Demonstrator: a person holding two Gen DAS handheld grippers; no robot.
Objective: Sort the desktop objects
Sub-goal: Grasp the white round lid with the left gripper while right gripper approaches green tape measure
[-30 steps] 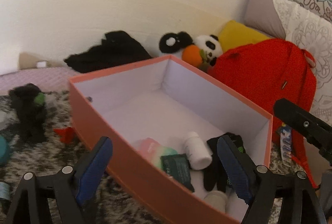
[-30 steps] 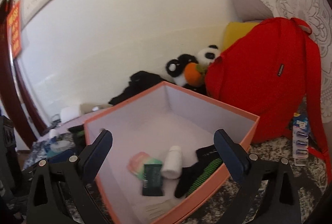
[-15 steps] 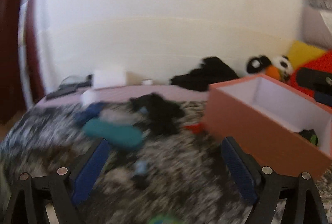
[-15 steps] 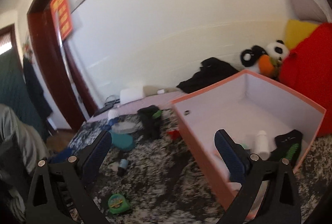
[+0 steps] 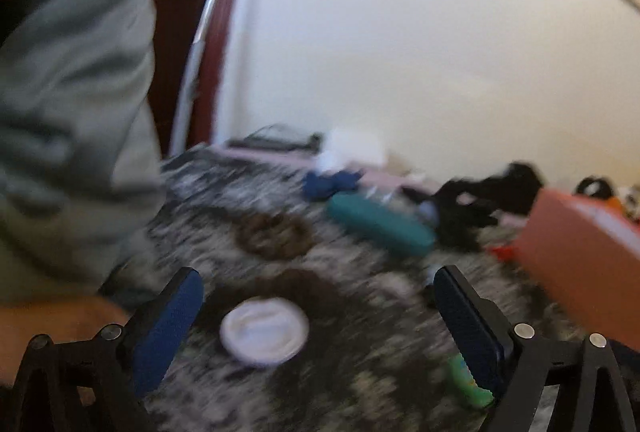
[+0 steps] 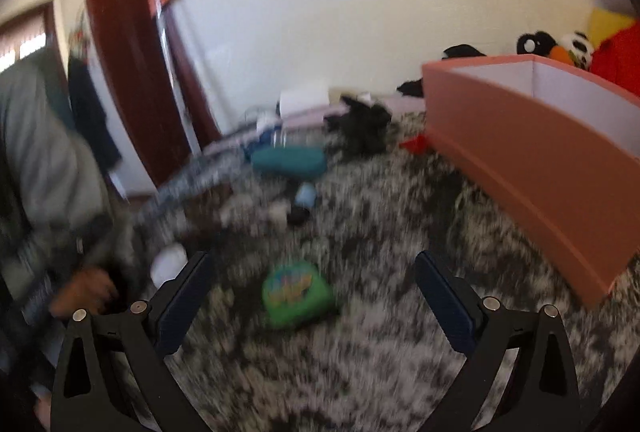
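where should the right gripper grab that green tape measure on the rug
Take the green tape measure across its two flat side edges, coming from above with the right gripper. It lies flat, face up, on the rug, between the open jaws.

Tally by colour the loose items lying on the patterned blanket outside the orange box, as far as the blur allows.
Teal: 1, the long case
Green: 1, the flat square item
White: 1, the round disc
Light blue: 1, the small cylinder
Red: 1, the scrap by the box
Black: 1, the plush heap
Total: 6
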